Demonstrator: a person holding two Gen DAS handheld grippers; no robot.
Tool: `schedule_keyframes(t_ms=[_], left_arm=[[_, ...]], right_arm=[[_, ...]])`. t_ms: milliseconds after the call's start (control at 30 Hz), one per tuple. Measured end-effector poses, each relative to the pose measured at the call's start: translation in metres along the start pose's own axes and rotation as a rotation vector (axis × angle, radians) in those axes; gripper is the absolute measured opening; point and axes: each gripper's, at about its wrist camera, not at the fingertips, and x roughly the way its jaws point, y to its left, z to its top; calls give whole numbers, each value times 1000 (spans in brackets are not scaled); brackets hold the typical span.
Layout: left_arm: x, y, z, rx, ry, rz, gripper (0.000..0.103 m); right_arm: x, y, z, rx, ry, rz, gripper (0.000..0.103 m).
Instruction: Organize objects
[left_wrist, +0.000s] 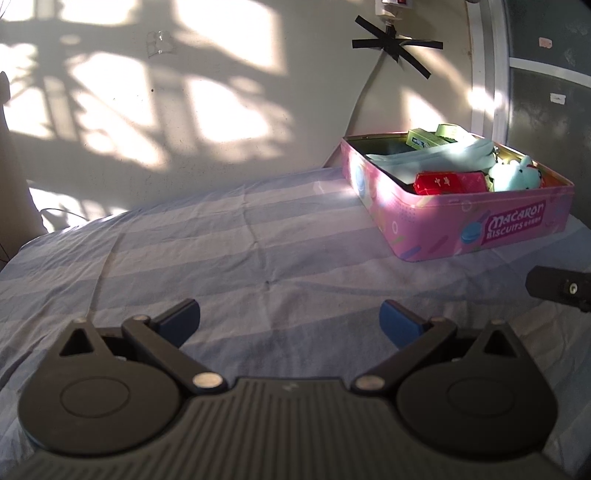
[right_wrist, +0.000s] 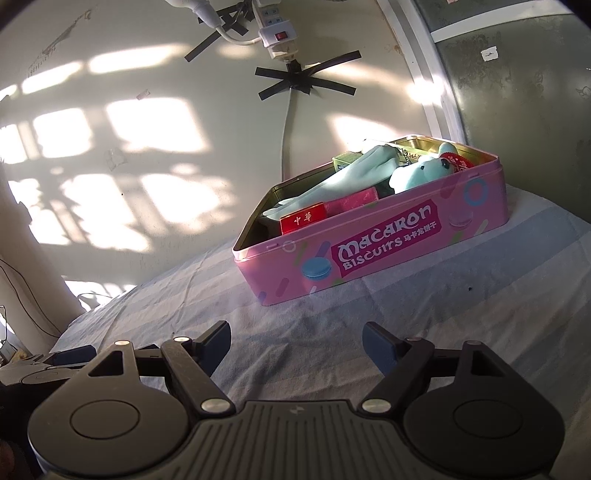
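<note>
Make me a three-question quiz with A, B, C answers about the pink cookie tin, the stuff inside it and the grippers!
1. Where is the plush toy?
A. in the pink tin
B. on the striped cloth
C. in a gripper

2. What colour is the packet with two characters on it?
A. blue
B. red
C. yellow

3. How is the right gripper?
A. shut on the tin
B. shut on nothing
C. open, holding nothing

Answers:
1 A, it lies inside the tin walls.
2 B, its face is red.
3 C, the fingers stand apart over bare cloth.

You're looking at a worktop under a creased blue-striped cloth (left_wrist: 221, 236); the open pink biscuit tin (right_wrist: 369, 258) sits directly on it.
</note>
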Motion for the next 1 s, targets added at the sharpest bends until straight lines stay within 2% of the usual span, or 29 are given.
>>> schedule_keyframes(t_ms=[1000], left_arm=[[0,-3,0,9,10,3,103]], right_arm=[[1,1,-1,0,5,-2,79]])
